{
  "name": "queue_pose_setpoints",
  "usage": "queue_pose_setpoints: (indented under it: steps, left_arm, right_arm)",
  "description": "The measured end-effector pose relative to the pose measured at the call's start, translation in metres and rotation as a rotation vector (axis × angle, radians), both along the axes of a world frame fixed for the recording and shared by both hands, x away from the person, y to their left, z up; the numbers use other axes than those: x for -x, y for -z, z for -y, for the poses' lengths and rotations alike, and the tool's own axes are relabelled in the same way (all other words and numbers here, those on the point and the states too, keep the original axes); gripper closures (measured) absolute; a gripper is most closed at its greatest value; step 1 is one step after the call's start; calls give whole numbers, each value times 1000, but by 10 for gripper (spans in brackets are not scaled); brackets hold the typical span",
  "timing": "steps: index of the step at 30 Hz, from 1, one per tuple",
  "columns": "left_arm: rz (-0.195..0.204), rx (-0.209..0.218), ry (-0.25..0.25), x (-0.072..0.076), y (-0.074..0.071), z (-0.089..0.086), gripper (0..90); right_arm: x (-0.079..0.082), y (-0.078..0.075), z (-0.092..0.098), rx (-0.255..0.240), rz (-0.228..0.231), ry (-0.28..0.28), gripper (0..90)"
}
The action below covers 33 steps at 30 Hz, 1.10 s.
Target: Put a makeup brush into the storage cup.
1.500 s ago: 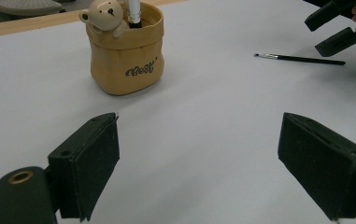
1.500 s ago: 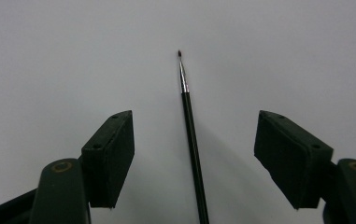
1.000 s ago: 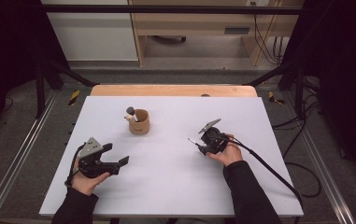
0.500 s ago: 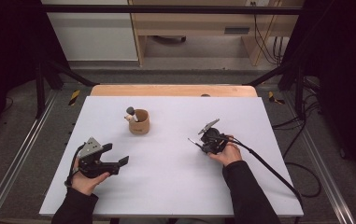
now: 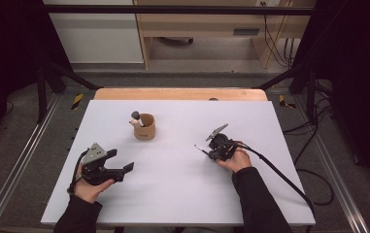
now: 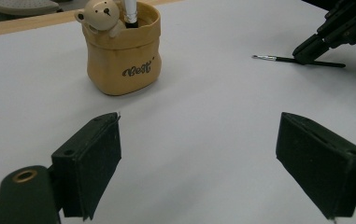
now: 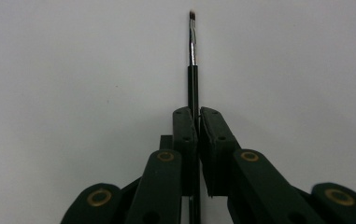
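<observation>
A thin black brush (image 7: 192,51) with a metal ferrule lies on the white table (image 5: 173,194), bristles pointing away from my right gripper (image 7: 197,116). That gripper's jaws have just been closing and now press on the brush handle, low to the table at the right (image 5: 207,151). At the front left, my left gripper (image 5: 126,167) stands open with nothing between its jaws (image 6: 208,163). It faces a tan fabric cup (image 6: 122,51) with a small bear figure (image 6: 102,15) on its rim and a white-handled tool inside. The brush (image 6: 278,59) shows to the right of the cup.
The cup (image 5: 144,127) stands left of the table's middle, well apart from both hands. A wooden strip (image 5: 180,93) runs along the far edge. The right gripper's cable (image 5: 279,174) trails off the table's right side. Metal rails flank the table.
Both hands stay where they were. The right gripper's jaws look slightly narrower around the brush handle than before.
</observation>
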<state>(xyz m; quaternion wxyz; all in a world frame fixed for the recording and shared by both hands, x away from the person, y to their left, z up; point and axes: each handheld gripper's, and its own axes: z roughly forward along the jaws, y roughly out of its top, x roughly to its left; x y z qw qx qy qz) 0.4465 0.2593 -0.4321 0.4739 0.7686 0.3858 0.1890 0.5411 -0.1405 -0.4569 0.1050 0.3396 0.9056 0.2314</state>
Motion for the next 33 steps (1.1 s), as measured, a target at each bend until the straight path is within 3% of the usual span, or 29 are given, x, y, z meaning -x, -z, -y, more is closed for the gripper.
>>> queue_pose_setpoints:
  steps: [3, 5, 9, 12, 18, 27, 33]
  left_arm:
    - [0, -4, 2, 0, 0, 0, 137]
    - [-1, -4, 2, 0, 0, 0, 137]
    - [-1, -4, 3, 0, 0, 0, 138]
    - [-1, -5, 4, 0, 0, 0, 138]
    - [-2, -5, 4, 0, 0, 0, 139]
    - [-4, -7, 6, 0, 0, 1, 140]
    - [-4, -5, 2, 0, 0, 0, 142]
  right_arm:
    - [0, 0, 0, 6, 7, 3, 841]
    - [1, -1, 0, 4, 6, 18, 775]
    - [2, -5, 1, 2, 10, 14, 757]
    - [2, -7, 2, 29, 0, 12, 755]
    - [0, -3, 2, 66, -22, 3, 771]
    - [1, -2, 1, 53, -42, 11, 853]
    - [1, -2, 2, 52, -41, 8, 857]
